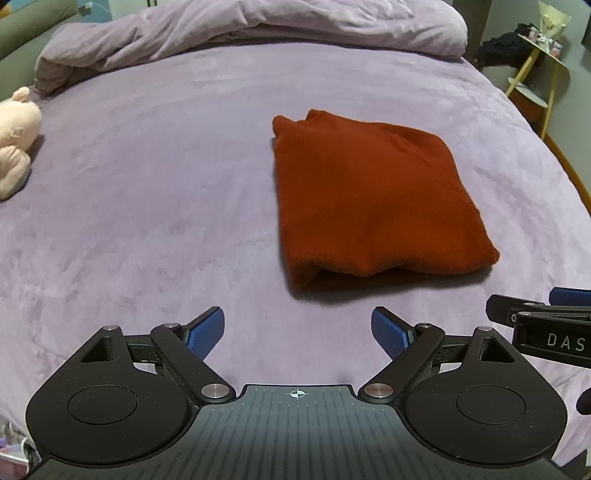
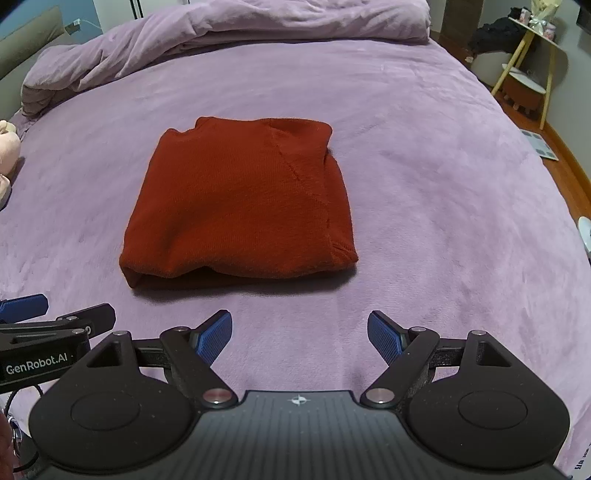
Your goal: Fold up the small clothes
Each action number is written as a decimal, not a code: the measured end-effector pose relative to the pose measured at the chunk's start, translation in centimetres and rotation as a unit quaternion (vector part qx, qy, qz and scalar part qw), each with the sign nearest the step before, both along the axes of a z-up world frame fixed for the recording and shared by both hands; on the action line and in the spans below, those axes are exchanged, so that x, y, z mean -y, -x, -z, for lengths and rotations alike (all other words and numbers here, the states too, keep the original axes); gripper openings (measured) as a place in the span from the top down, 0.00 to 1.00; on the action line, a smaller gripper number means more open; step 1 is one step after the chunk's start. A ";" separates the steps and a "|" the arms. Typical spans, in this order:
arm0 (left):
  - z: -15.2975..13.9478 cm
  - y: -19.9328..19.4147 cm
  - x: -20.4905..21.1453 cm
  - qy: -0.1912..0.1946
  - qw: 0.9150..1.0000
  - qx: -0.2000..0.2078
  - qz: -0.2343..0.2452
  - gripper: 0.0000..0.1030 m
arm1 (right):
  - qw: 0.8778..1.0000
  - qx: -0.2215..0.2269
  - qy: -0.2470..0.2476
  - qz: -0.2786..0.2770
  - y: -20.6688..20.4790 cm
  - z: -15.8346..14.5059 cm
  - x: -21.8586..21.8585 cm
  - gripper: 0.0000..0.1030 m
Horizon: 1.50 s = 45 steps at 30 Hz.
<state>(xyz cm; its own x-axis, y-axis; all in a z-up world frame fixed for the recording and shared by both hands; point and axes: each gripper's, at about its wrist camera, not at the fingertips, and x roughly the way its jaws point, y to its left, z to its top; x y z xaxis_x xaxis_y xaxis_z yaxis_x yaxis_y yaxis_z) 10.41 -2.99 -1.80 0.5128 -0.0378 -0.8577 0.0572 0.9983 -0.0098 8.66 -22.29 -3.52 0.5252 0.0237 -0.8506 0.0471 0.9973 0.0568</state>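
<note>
- Bed (image 1: 147,221) filled most of both views, its purple plush cover lying smooth under everything.
- Duvet (image 2: 229,33), same purple, lay bunched along the top of the frames.
- Sweater (image 2: 240,206), rust red and knitted, lay on the bed: centre of the right wrist view, right of centre in the left. It was already folded into a thick, roughly square packet, the rounded fold edge facing the cameras and looser layers at the far end.
- By my judgement it would handle soft and light, limp rather than stiff, with a grippy knit; layers could slide apart if lifted by one corner. The near fold edge, taken at both corners, looked the safest hold.
- Left gripper (image 1: 297,332) sat at the bottom of its frame, jaws spread, nothing between them, short of the sweater.
- Right gripper (image 2: 299,334) likewise sat bottom centre, jaws spread wide and empty, apart from the sweater.
- Plush toy (image 1: 14,140), pale pink, lay at the left edge.
</note>
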 end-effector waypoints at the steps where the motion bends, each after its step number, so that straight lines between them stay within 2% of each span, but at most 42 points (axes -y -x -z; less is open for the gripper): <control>1: 0.0 -0.1 0.0 0.002 1.000 -0.002 -0.001 0.12 | 1.000 0.001 0.000 0.000 0.0 0.0 0.0 0.21; 45: 1.0 -1.1 0.3 0.015 1.000 -0.025 -0.005 0.12 | 1.000 -0.004 0.015 -0.005 -0.7 0.3 -0.3 0.21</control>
